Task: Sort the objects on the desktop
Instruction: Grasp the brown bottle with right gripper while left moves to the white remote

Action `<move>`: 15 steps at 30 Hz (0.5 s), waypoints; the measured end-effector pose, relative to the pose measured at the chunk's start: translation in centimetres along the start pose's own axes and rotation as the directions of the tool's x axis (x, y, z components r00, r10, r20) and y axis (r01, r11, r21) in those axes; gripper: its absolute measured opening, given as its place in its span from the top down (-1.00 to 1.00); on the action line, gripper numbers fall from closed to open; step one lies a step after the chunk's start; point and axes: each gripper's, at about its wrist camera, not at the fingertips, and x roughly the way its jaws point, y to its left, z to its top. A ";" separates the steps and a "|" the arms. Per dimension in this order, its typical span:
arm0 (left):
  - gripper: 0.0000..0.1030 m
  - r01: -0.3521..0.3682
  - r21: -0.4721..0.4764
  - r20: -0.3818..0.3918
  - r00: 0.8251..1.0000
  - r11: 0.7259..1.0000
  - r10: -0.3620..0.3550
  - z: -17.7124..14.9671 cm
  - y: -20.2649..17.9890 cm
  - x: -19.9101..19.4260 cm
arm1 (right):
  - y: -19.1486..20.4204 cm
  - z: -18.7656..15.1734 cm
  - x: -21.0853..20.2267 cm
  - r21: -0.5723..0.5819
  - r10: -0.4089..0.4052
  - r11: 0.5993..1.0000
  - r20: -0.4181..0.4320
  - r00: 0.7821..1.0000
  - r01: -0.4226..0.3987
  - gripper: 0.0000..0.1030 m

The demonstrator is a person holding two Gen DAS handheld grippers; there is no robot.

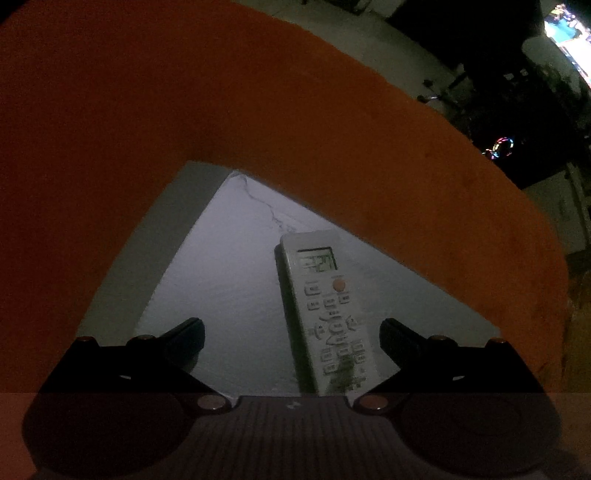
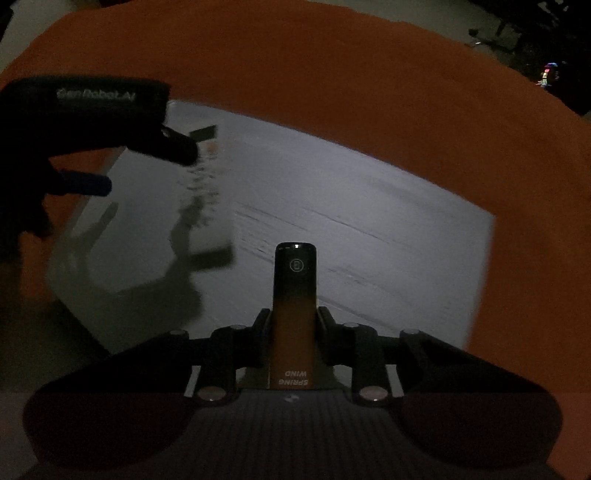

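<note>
A white remote control (image 1: 325, 314) with an orange button lies flat inside a white open box (image 1: 236, 266). My left gripper (image 1: 291, 336) is open just above it, the remote lying between the fingers and nearer the right one. My right gripper (image 2: 293, 332) is shut on a black-and-orange stick labelled SPRING WIND (image 2: 294, 306), held over the same white box (image 2: 351, 221). In the right wrist view the left gripper (image 2: 147, 162) shows at the upper left over the blurred remote (image 2: 207, 206).
An orange cloth (image 1: 258, 92) surrounds the box on all sides and also shows in the right wrist view (image 2: 369, 74). Beyond it the room is dark, with a lit screen (image 1: 569, 33) and coloured lights (image 1: 502, 147) at the far right.
</note>
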 end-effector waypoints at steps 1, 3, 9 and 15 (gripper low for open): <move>-0.99 -0.017 0.014 -0.012 1.000 1.000 0.017 0.1 -0.3 0.5 | -0.6 -0.4 -0.7 0.006 -0.015 1.000 0.005 1.000 0.015 0.46; -0.99 -0.037 0.075 -0.037 0.999 0.997 0.040 -0.1 -1.4 1.6 | -1.9 -1.2 -2.1 0.035 -0.034 0.999 0.012 0.999 0.034 0.46; -0.98 -0.175 0.164 -0.016 0.984 0.971 0.180 -0.4 -5.2 3.5 | -4.7 -3.1 -6.3 0.170 -0.056 0.985 0.074 0.996 0.043 0.46; 0.15 -0.272 0.169 0.055 0.962 0.947 0.267 -1.9 -7.4 3.0 | -5.9 -5.2 -7.4 0.194 -0.028 0.981 0.137 0.990 0.001 0.46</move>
